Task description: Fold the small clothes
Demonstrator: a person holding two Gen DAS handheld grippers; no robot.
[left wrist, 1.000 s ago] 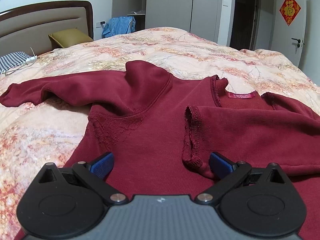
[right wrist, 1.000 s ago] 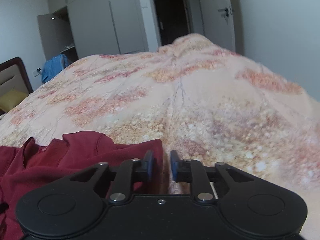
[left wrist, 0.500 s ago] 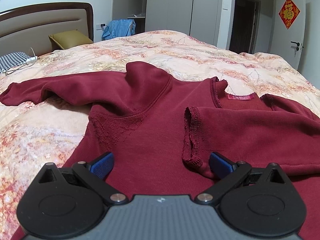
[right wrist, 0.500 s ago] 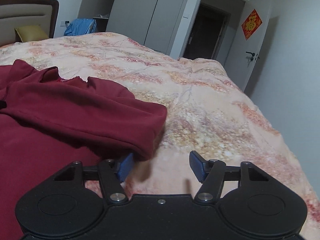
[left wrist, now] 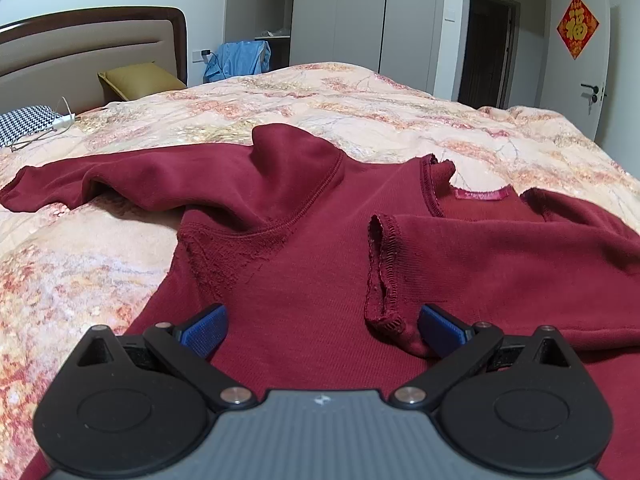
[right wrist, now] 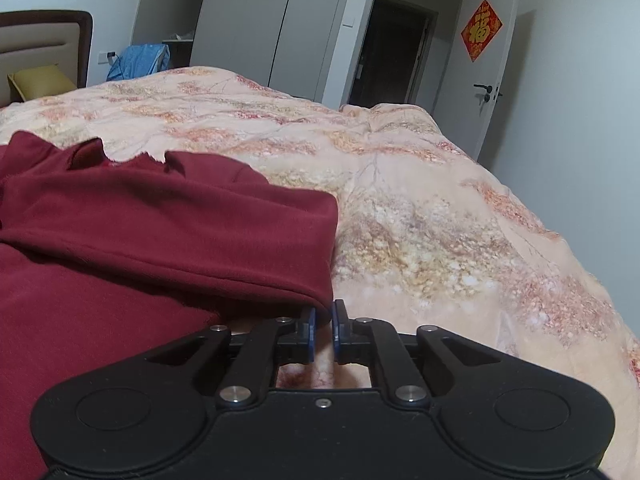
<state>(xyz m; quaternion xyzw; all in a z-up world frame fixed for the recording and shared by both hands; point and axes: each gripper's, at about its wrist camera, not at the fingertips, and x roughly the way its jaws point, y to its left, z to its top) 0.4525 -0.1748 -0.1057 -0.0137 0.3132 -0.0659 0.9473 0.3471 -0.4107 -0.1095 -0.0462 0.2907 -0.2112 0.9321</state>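
A dark red long-sleeved top (left wrist: 320, 264) lies front-up on the patterned bed cover. Its right sleeve is folded across the chest, cuff (left wrist: 382, 272) near the middle. Its left sleeve (left wrist: 100, 178) stretches out to the left. My left gripper (left wrist: 320, 324) is open low over the top's body, with the cuff just inside its right finger. In the right wrist view the folded sleeve's outer bend (right wrist: 296, 240) lies just ahead of my right gripper (right wrist: 323, 322), whose blue pads stand nearly together with nothing visibly between them.
The peach floral bed cover (right wrist: 420, 216) spreads ahead and to the right. A headboard (left wrist: 88, 48), a yellow pillow (left wrist: 136, 80) and a checked cloth (left wrist: 24, 120) lie far left. A blue garment (left wrist: 240, 58), wardrobes and a door stand beyond the bed.
My right gripper opened half a second ago beside the folded sleeve, then shut again empty. The left gripper stayed open in place and tilted slightly.
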